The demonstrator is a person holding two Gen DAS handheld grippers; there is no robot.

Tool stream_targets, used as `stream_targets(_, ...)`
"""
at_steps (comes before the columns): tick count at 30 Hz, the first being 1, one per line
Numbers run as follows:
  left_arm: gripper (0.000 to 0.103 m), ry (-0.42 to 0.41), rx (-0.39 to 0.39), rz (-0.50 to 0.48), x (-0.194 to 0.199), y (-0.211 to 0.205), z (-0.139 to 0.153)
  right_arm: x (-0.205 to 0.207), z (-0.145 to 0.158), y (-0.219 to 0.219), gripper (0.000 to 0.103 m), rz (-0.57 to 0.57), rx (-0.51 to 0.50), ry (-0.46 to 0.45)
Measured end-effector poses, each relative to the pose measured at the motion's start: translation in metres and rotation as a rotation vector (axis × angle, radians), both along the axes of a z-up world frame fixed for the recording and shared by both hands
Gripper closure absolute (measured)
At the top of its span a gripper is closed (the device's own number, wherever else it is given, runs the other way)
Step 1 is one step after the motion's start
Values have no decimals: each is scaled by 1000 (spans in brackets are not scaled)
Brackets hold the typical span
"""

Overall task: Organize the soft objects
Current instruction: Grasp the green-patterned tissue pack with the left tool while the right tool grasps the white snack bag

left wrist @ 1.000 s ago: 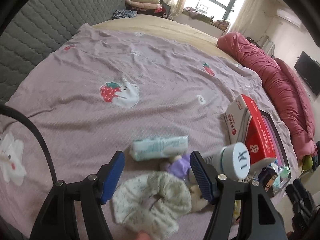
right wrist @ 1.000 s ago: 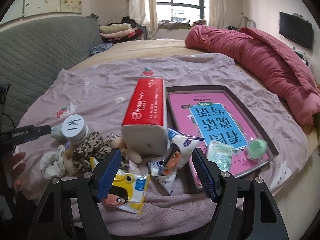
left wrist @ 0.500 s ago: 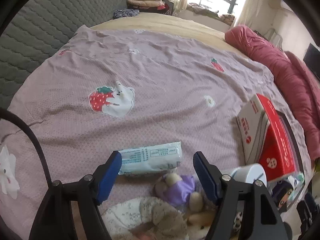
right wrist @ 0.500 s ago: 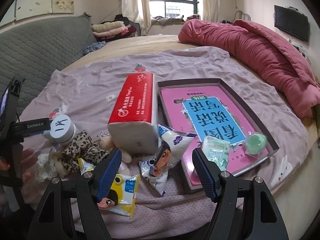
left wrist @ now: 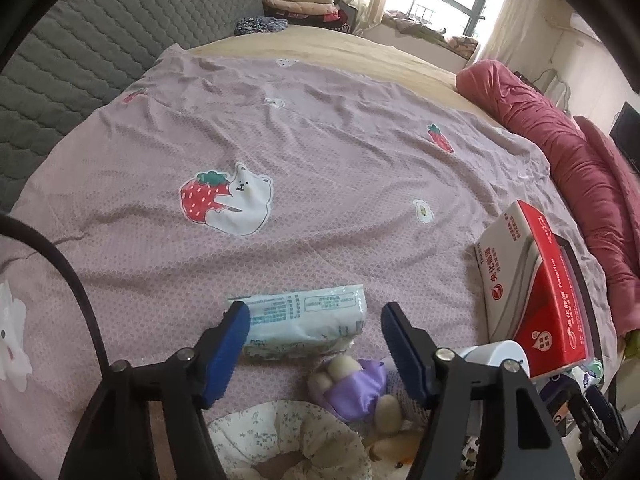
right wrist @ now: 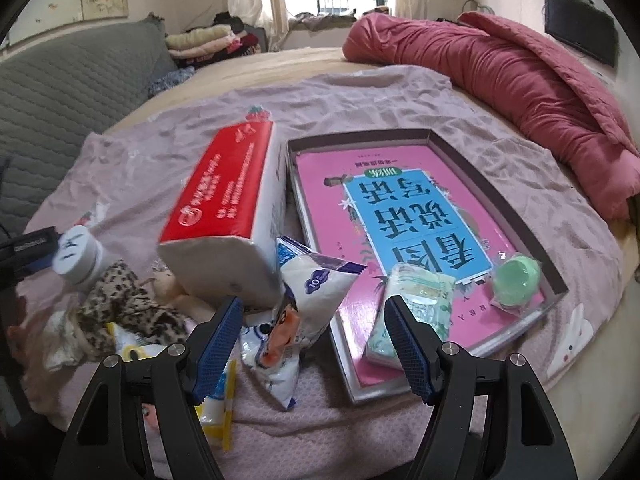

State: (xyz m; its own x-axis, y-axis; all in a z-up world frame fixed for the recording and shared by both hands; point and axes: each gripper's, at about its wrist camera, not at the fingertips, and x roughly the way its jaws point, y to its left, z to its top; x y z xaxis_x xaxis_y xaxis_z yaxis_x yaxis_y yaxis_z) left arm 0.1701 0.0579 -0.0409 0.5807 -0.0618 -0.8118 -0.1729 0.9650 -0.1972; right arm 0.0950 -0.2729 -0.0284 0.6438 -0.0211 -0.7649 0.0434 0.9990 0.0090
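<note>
On the bed, the left tool [left wrist: 314,342] hangs spread over a tissue pack [left wrist: 302,322]. Light, squashy, probably slippery; pinch its middle. The right tool [right wrist: 314,338] is spread too.

Each camera sits just behind its own gripper, looking forward along the two blue-padded fingers over a bed. The left wrist view hangs low and close above the lilac bedspread [left wrist: 320,184], facing up the bed toward the grey quilted headboard [left wrist: 100,40] and a bright window — nearest to it lies a pale blue tissue pack [left wrist: 304,320]. The right wrist view looks from the bed's near edge toward the same window, over a shallow tray [right wrist: 556,284]. Both views share the red tissue box [left wrist: 536,284] [right wrist: 228,200], the white-capped bottle [left wrist: 500,354] [right wrist: 76,252] and the rolled red quilt [left wrist: 580,168] [right wrist: 520,80]
</note>
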Motion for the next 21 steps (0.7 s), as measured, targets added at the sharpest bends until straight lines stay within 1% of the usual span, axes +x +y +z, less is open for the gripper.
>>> stream_targets(4,43,-5,-4,-6,-2,1,1,11,-9,2,29,-6,-31,10)
stream_targets(5,45,-7,-7,-6,-3,1,1,13,-11,2,38,-4,-33,10)
stream_targets(6,49,-8,-5,-2,-4,2,1,13,-12,2,54,-5,-36,0)
stream_targets(7,59,-5,11,3,-5,3,0,14,-13,3,61,0,-49,-6)
stream_targets(8,62,-2,27,6,-5,3,-1,15,-15,4,65,7,-68,-2)
stream_targets(9,62,1,23,5,-6,4,-3,15,-16,4,68,23,-62,-2)
stream_targets(10,63,1,14,4,-6,5,-4,14,-16,5,69,28,-59,-8)
stream_targets(12,72,-12,-9,7,-9,9,-3,12,-15,5,73,37,-54,-19)
stream_targets(13,81,-15,-21,10,-9,11,-4,11,-15,3,74,37,-34,-21)
stream_targets(14,87,-18,-43,19,-10,15,-4,10,-13,-1,75,31,-10,-25)
stream_targets(16,90,-28,-87,20,-12,21,-6,6,-7,-6,76,18,9,-48)
stream_targets(19,90,-42,-130,11,-14,25,-7,-2,3,-12,76,15,24,-91)
stream_targets(21,90,-57,-156,-1,-17,26,-7,-5,6,-12,76,20,26,-98)
